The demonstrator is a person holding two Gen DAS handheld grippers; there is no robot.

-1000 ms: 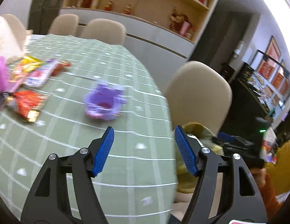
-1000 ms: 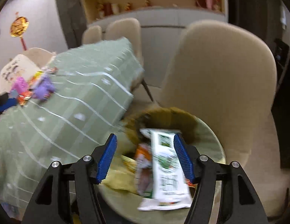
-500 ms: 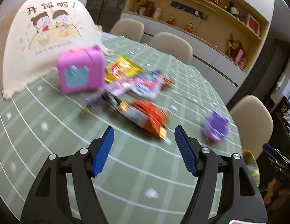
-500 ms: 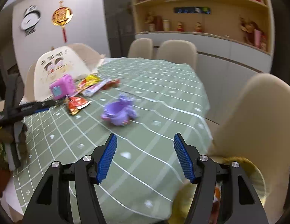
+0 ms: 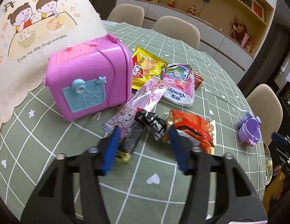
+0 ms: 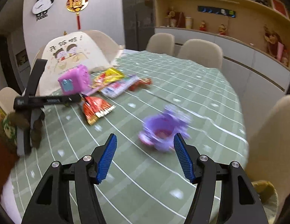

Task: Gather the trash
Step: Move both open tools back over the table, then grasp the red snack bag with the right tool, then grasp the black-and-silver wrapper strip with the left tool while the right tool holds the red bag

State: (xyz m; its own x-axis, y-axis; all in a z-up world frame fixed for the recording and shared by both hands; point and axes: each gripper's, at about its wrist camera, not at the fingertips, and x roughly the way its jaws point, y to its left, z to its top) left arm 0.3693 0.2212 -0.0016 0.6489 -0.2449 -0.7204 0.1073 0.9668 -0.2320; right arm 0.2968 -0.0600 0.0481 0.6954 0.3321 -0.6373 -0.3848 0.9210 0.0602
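**Q.** Read from left to right: what does the left wrist view show, and how should the step be done?

**A.** At far left, a printed cloth cover (image 5: 38, 29) and a pink toy case (image 5: 88, 78) stand on the bench (image 5: 158, 186). Next comes the trash: a yellow snack bag (image 5: 146, 65), a pink-and-white wrapper (image 5: 177, 85), a long pale pink wrapper (image 5: 137, 104), a black wrapper (image 5: 145, 128) and a red-and-gold wrapper (image 5: 193, 128), all lying loose and partly overlapping. The left tool (image 5: 143, 145) is spread, its blue pads either side of the black wrapper and holding nothing. The step appears to be picking that wrapper. It would be done well by lowering until the pads nearly meet the cloth, closing on a raised, crumpled fold rather than a flat edge, and keeping the right pad off the red-and-gold wrapper, which lies just beside it. Foil is light and slippery, so a thin pinch could slide out.

**Q.** And the right wrist view?

**A.** The right tool (image 6: 143, 149) is likewise spread and empty, above the bench near a purple toy (image 6: 163, 130), well apart from the wrappers.

**Q.** What is unclear?

**A.** The left tool's pads are motion-blurred, so contact with the wrapper cannot be judged. The purple toy is blurred. A bin (image 6: 266, 196) shows only as a sliver at lower right, its contents hidden.
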